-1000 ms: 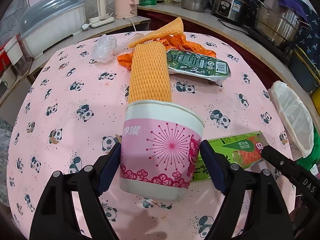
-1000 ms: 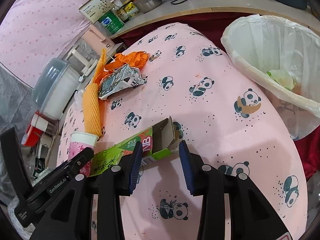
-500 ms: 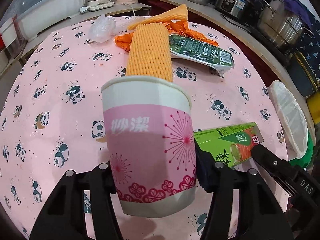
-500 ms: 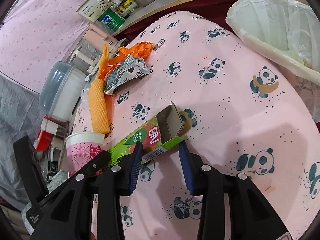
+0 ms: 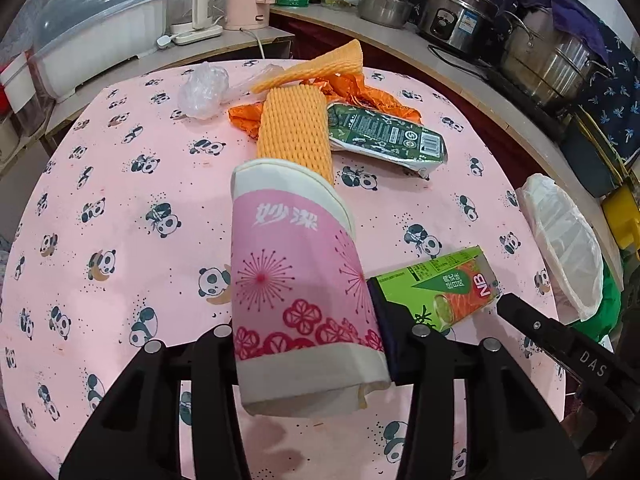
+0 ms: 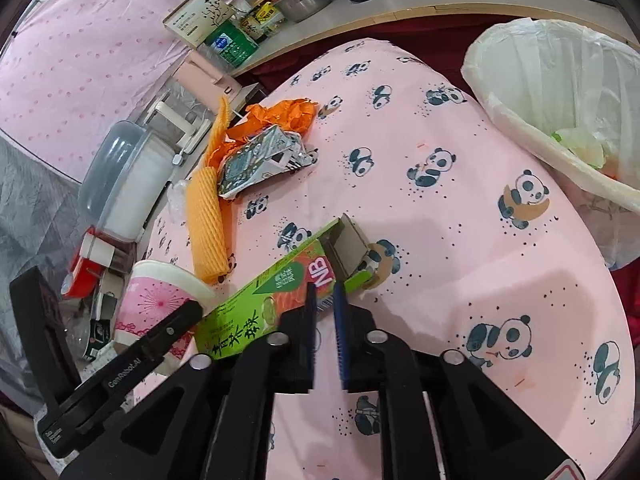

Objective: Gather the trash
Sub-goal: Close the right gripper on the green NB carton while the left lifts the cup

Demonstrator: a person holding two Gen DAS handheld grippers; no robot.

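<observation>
A pink-and-white paper cup point(image 5: 292, 264) sits between the fingers of my left gripper point(image 5: 306, 312). The jaws are closing on it; the cup is squashed flat, tilted and clear of the table. My right gripper point(image 6: 325, 296) is shut on the edge of a green carton box point(image 6: 276, 292), whose open end is raised above its shadow. That box point(image 5: 444, 284) also shows right of the cup in the left wrist view. Farther back on the table lie an orange foam net point(image 5: 294, 132), a flattened green foil carton point(image 5: 384, 136), an orange wrapper point(image 5: 240, 116) and crumpled clear plastic point(image 5: 202, 88).
A round table in a pink panda cloth point(image 5: 120, 200) holds everything. A bin with a white liner point(image 6: 520, 64) stands off the table's right edge, with scraps inside. Behind are counters with kettles, pots, jars and a plastic dish box point(image 5: 92, 36).
The left jaws have narrowed onto the cup, crushing it from round to flat and tipping it. The right jaws have closed on the green box and raised it off the cloth.
</observation>
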